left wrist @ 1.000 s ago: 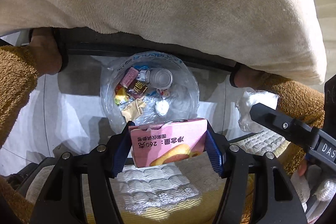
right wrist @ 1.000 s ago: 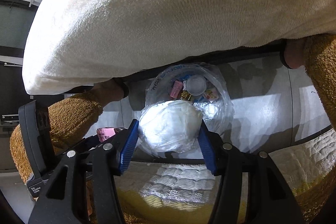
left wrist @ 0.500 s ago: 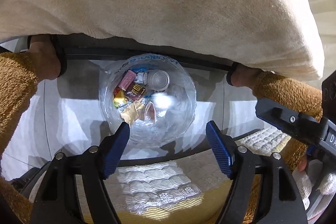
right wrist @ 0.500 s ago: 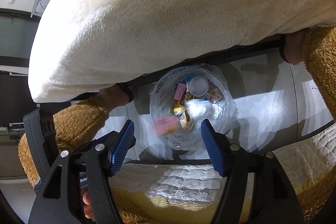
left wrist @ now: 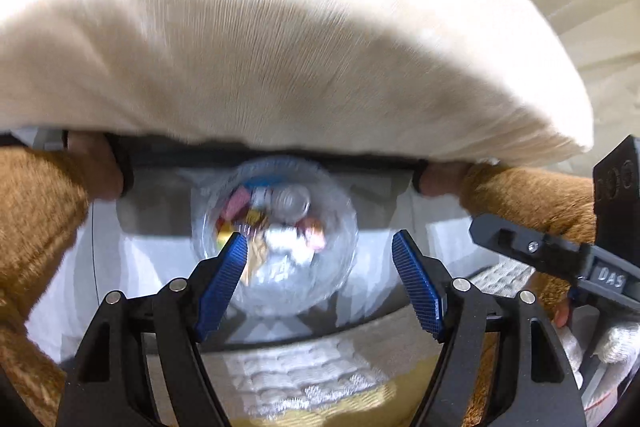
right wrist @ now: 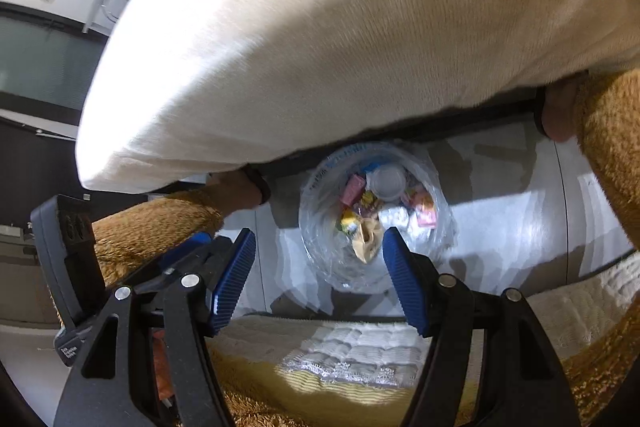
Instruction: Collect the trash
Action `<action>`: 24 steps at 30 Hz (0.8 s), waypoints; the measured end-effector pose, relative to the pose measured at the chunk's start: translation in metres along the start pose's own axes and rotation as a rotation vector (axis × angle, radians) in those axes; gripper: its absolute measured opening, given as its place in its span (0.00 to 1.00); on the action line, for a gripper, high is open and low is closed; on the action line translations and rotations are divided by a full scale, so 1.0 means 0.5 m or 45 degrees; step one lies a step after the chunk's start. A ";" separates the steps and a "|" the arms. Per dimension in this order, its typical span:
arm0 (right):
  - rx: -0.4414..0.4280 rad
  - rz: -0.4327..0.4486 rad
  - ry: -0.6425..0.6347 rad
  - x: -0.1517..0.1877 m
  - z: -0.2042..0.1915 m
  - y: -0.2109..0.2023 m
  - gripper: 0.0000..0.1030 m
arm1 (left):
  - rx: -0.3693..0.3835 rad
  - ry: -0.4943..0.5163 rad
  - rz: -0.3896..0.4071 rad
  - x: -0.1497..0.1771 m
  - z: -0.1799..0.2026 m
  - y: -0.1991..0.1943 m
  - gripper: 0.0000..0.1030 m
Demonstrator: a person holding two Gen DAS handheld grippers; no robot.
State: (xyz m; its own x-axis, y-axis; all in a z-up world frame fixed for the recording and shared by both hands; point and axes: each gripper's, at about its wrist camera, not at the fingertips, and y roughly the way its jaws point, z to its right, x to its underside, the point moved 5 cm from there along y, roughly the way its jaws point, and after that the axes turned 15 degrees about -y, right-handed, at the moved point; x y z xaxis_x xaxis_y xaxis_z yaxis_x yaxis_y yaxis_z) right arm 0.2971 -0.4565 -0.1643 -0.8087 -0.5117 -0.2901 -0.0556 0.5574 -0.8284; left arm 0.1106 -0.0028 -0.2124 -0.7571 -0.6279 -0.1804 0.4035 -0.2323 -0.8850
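Observation:
A trash bin lined with a clear plastic bag [left wrist: 340, 227] stands on the pale floor below me, also seen in the right wrist view [right wrist: 320, 251]. It holds several wrappers, a white cup and the pink box [right wrist: 426, 217]. My left gripper [left wrist: 320, 283] is open and empty above the bin. My right gripper [right wrist: 318, 281] is open and empty above the bin too. The left gripper shows at the left of the right wrist view [right wrist: 188, 251].
A big cream cushion [left wrist: 280, 47] fills the upper half of both views. A person's arms in brown fleece sleeves [left wrist: 36, 219] hold it. A quilted cream and yellow cover [right wrist: 360, 351] lies under the grippers.
My left gripper let go of the pink box and my right gripper let go of the white plastic wad; both fell into the bin. Both grippers opened and have since risen a little.

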 end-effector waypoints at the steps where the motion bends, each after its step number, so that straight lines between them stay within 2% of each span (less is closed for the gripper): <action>1: 0.006 0.033 -0.025 -0.003 -0.005 -0.011 0.64 | 0.010 0.017 0.039 -0.002 0.005 -0.014 0.71; 9: 0.108 0.295 -0.229 -0.024 -0.050 -0.098 0.64 | 0.099 0.129 0.406 -0.024 0.040 -0.128 0.71; 13: 0.196 0.425 -0.328 -0.037 -0.068 -0.139 0.64 | 0.096 0.190 0.569 -0.029 0.054 -0.176 0.72; 16: 0.284 0.525 -0.428 -0.043 -0.086 -0.174 0.64 | 0.124 0.214 0.633 -0.029 0.058 -0.200 0.73; 18: 0.345 0.594 -0.490 -0.044 -0.095 -0.198 0.64 | 0.159 0.220 0.646 -0.034 0.061 -0.212 0.81; 20: 0.388 0.644 -0.530 -0.043 -0.100 -0.213 0.64 | 0.178 0.222 0.680 -0.037 0.058 -0.234 0.82; 24: 0.364 0.711 -0.551 -0.044 -0.099 -0.239 0.64 | 0.193 0.246 0.770 -0.038 0.061 -0.274 0.82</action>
State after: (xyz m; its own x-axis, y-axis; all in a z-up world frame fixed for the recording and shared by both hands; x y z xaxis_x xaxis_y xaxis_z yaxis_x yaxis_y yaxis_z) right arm 0.2925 -0.4794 -0.0351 -0.3674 -0.4469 -0.8157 0.4960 0.6478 -0.5783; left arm 0.0853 0.0181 -0.0747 -0.4466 -0.5390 -0.7142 0.8448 0.0091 -0.5351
